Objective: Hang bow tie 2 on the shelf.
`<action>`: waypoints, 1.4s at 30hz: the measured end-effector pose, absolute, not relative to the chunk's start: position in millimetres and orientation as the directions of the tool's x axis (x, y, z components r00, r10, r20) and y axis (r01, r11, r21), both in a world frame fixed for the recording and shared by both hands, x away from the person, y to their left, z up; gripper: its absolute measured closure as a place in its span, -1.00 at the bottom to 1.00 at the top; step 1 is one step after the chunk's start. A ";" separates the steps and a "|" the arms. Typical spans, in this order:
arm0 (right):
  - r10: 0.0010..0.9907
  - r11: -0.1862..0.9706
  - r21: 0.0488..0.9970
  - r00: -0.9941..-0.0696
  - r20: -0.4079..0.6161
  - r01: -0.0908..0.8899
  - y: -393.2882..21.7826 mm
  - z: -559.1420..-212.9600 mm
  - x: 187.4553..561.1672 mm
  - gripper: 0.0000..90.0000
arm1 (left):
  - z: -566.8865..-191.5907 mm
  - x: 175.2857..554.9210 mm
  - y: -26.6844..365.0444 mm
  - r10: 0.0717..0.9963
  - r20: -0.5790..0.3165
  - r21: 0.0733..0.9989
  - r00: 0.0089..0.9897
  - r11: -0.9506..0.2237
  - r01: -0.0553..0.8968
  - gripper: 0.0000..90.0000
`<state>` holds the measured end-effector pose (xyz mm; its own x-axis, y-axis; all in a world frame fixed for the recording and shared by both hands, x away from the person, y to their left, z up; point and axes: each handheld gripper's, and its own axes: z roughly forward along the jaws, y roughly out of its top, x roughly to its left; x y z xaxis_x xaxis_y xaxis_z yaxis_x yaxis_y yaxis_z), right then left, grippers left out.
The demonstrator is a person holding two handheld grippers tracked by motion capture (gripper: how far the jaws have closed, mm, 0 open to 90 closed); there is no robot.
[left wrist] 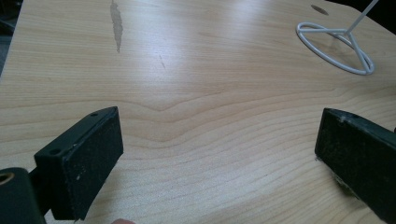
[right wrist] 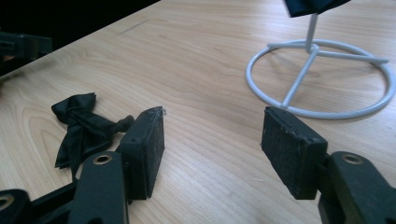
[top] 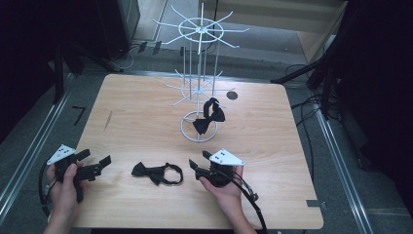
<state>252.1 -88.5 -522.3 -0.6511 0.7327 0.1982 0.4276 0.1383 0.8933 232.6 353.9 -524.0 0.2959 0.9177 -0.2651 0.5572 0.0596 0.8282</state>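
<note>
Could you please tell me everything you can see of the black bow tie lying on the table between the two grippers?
The black bow tie lies flat on the wooden table, near its front edge. It looks like soft, slightly shiny fabric: a knotted bow at its left end and a thin neck strap curling into a loop at its right. It is crumpled, not spread out. Nothing but the table touches it; the right gripper stands just beside the strap loop, jaws open and apart from it.

No legible text, label or number anywhere. Table [top: 146, 97] surface bare wood grain, unmarked.
</note>
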 end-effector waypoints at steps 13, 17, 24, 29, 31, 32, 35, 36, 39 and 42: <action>0.700 0.171 0.879 -0.683 0.210 0.445 -74.6 -530.7 249.9 -0.09 | -524.1 232.7 354.1 0.917 -0.265 0.828 0.297 0.059 0.558 -0.97; 0.692 0.183 0.873 -0.690 0.213 0.452 -70.2 -533.8 249.0 -0.04 | -524.1 232.7 354.1 0.917 -0.265 0.828 0.297 0.058 0.558 -0.97; 0.675 0.201 0.859 -0.702 0.227 0.471 -63.1 -538.2 247.8 0.11 | -524.1 232.7 354.0 0.917 -0.265 0.828 0.298 0.058 0.558 -0.97; 0.665 0.219 0.852 -0.712 0.227 0.476 -58.9 -540.8 247.3 0.16 | -524.0 232.7 354.0 0.917 -0.265 0.828 0.298 0.058 0.558 -0.97; 0.662 0.226 0.847 -0.714 0.229 0.481 -57.1 -540.8 247.2 0.18 | -524.0 232.7 354.0 0.917 -0.265 0.828 0.298 0.057 0.559 -0.97; 0.662 0.227 0.845 -0.713 0.231 0.484 -56.5 -540.9 247.3 0.19 | -524.1 232.8 353.9 0.917 -0.265 0.828 0.298 0.058 0.558 -0.97; 0.660 0.239 0.839 -0.716 0.229 0.489 -55.7 -541.2 247.3 0.25 | -524.1 232.7 353.9 0.917 -0.265 0.828 0.298 0.058 0.558 -0.97; 0.658 0.247 0.835 -0.717 0.227 0.491 -55.4 -541.1 247.2 0.28 | -524.1 232.7 353.8 0.917 -0.265 0.828 0.298 0.058 0.558 -0.97; 0.654 0.263 0.831 -0.724 0.220 0.490 -54.2 -541.3 246.9 0.33 | -524.1 232.7 353.8 0.917 -0.264 0.828 0.298 0.057 0.558 -0.97; 0.643 0.294 0.821 -0.737 0.209 0.489 -51.7 -541.5 246.1 0.42 | -524.1 232.7 353.8 0.917 -0.264 0.828 0.298 0.057 0.557 -0.97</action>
